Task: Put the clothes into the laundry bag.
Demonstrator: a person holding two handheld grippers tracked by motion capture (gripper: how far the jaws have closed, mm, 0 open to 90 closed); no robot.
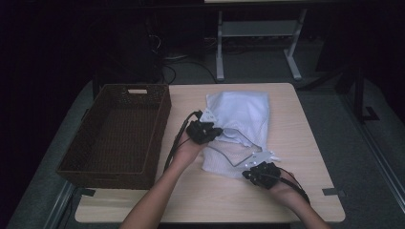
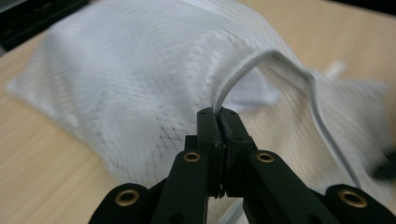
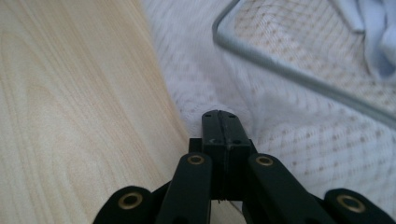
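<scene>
White mesh bag (image 1: 241, 119) | no legible writing | both grippers pinching its edges

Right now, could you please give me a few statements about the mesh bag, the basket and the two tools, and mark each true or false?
1. The left tool is shut on the white mesh laundry bag's zipper edge. True.
2. The wicker basket holds the bag. False: the bag lies on the wooden table, right of the basket.
3. The right tool is shut at the bag's near edge. True.
4. The bag's opening is zipped flat. False: its edge is lifted, leaving a gap.
5. The basket stands at the table's right side. False: it stands at the left.
</scene>
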